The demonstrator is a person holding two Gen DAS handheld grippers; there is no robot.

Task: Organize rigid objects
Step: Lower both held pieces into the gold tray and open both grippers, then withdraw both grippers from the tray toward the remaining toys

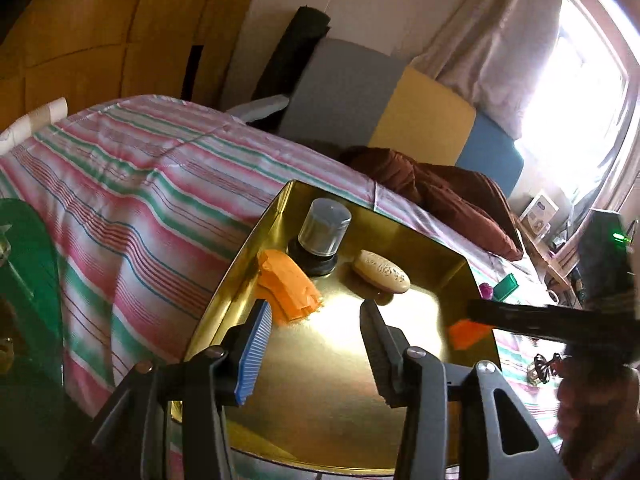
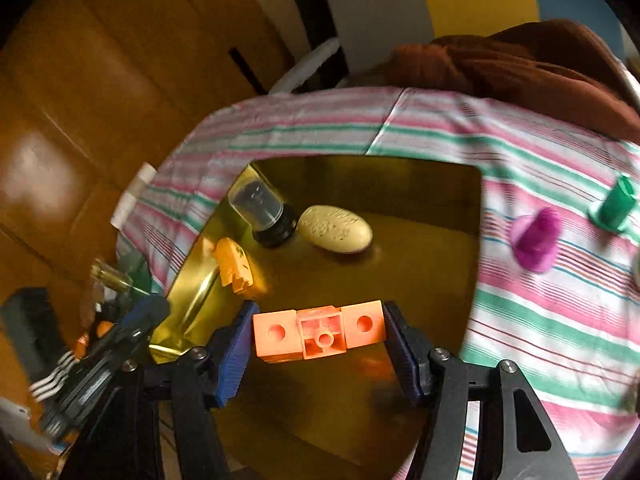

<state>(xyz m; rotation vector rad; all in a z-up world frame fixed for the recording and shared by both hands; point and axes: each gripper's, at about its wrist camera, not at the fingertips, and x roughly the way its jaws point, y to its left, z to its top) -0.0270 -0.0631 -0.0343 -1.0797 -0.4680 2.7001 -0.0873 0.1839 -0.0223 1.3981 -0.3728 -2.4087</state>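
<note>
Between the right claw (image 2: 318,334) fingers: orange block (image 2: 320,331), clamped.

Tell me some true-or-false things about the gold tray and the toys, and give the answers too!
1. The right gripper holds an orange block between its fingers. True.
2. The left gripper is holding the soap. False: it is open and empty; the soap lies in the tray.
3. A jar with a black base sits in the tray next to the soap. True.
4. The purple piece is inside the tray. False: it sits on the striped cloth outside it.
5. The green piece sits on the cloth too. True.
</note>
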